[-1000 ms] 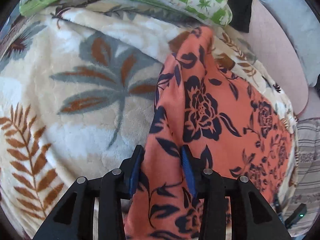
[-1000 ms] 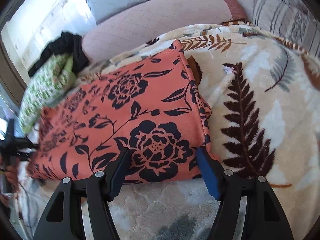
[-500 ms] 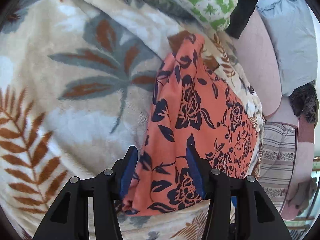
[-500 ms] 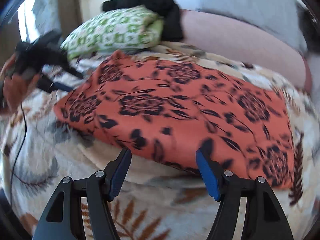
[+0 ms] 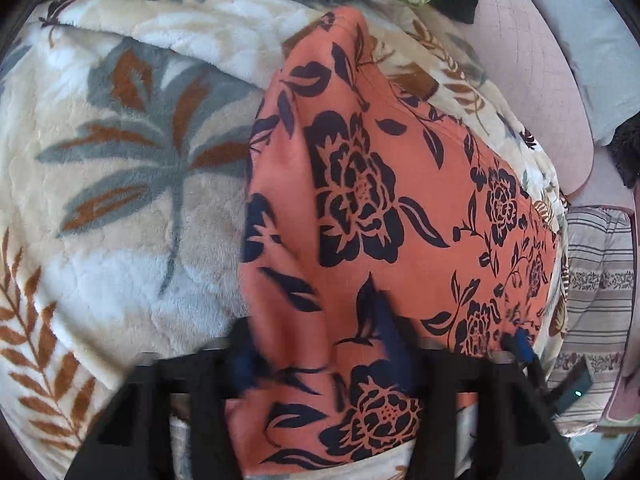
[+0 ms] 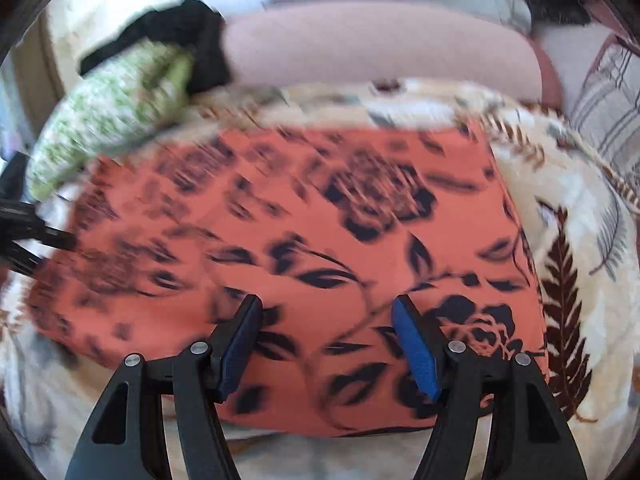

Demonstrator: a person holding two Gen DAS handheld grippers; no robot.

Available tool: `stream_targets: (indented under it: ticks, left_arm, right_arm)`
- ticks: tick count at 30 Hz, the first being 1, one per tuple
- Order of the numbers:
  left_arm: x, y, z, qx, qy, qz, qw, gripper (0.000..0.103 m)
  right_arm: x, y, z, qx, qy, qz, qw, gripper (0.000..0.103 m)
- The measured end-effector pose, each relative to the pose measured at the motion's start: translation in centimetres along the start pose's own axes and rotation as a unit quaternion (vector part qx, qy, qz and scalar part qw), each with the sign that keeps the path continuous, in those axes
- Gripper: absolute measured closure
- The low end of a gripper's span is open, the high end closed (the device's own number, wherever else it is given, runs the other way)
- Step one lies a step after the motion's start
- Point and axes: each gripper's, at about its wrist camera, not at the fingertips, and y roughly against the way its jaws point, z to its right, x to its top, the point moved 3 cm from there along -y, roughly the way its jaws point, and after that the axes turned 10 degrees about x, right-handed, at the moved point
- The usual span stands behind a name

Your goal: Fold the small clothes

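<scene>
An orange cloth with dark flowers (image 5: 380,200) lies spread on a leaf-print fleece blanket (image 5: 120,200). My left gripper (image 5: 316,344) sits at the cloth's near narrow end. Its blurred jaws are closing, and a raised ridge of the fabric is bunched between the pads. In the right wrist view the same cloth (image 6: 320,220) stretches across the blanket (image 6: 580,240). My right gripper (image 6: 328,340) hovers over its near long edge. Those jaws stand wide and are opening a little, with fabric beneath them and nothing gripped. The left gripper's black fingers (image 6: 24,232) show at the cloth's left end.
A green patterned pillow (image 6: 116,120) with a black garment (image 6: 188,36) on it lies behind the cloth. A pink cushion (image 6: 380,44) runs along the back. To the right are a striped pillow (image 5: 596,280) and a small black device (image 5: 576,388).
The left jaws have come in on the cloth's near end, which now rises in a ridge between them. The right gripper has swung from in front of the cloth to over its near edge.
</scene>
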Motion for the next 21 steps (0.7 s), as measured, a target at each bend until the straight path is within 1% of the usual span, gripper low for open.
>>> stream_targets:
  ticks: [1,2,4,6,8,10,13,14,15,16,18,19,21]
  left_arm:
    - [-0.1,0.1,0.1,-0.012,0.009,-0.011,0.9998,0.084]
    - [-0.4,0.5,0.1,-0.014,0.021,-0.01,0.9996,0.085]
    - [-0.9,2.2,1.1,-0.012,0.018,0.005,0.9997,0.087]
    - [-1.4,4.0,2.6,-0.021,0.012,0.019,0.9995,0.087]
    - [-2.1,6.5,5.0,-0.041,0.003,0.032,0.9987,0.088]
    - [-2.6,8.1,7.2,-0.049,-0.008,0.042,0.9979,0.088]
    - [-3.5,9.3,11.6,-0.059,-0.033,0.047,0.9966,0.088]
    - [-3.8,9.0,13.7,-0.061,-0.046,0.045,0.9961,0.088]
    - [-4.0,8.8,15.0,-0.061,-0.054,0.043,0.9957,0.088]
    - [-4.2,8.0,17.0,-0.058,-0.067,0.039,0.9953,0.088]
    - [-4.2,6.2,19.7,-0.057,-0.081,0.026,0.9947,0.088]
    - [-4.1,4.6,21.5,-0.055,-0.087,0.013,0.9946,0.087]
    - [-3.7,2.1,23.4,-0.045,-0.092,-0.003,0.9947,0.087]
  right_arm:
    - [-0.3,0.3,0.1,0.012,0.002,0.018,1.0,0.026]
    - [-0.5,0.4,0.2,0.019,0.001,0.022,1.0,0.025]
    - [-0.5,0.4,-0.1,0.016,0.006,0.021,1.0,0.023]
    - [-0.6,0.3,-0.3,0.019,0.012,0.022,1.0,0.02]
    - [-0.6,0.2,-0.2,0.029,0.008,0.023,0.999,0.018]
    - [-0.6,0.1,0.0,0.039,0.004,0.027,0.999,0.016]
    - [-0.6,0.3,0.3,0.052,-0.002,0.034,0.998,0.015]
    - [-0.6,0.4,0.2,0.054,-0.004,0.035,0.998,0.015]
    - [-0.7,0.4,0.2,0.057,-0.006,0.037,0.998,0.015]
    - [-0.7,0.5,0.3,0.059,-0.007,0.038,0.998,0.015]
    - [-0.7,0.5,0.4,0.065,-0.009,0.04,0.997,0.014]
    - [-0.7,0.6,0.4,0.067,-0.01,0.041,0.997,0.014]
    - [-0.7,0.7,0.6,0.075,-0.015,0.044,0.996,0.014]
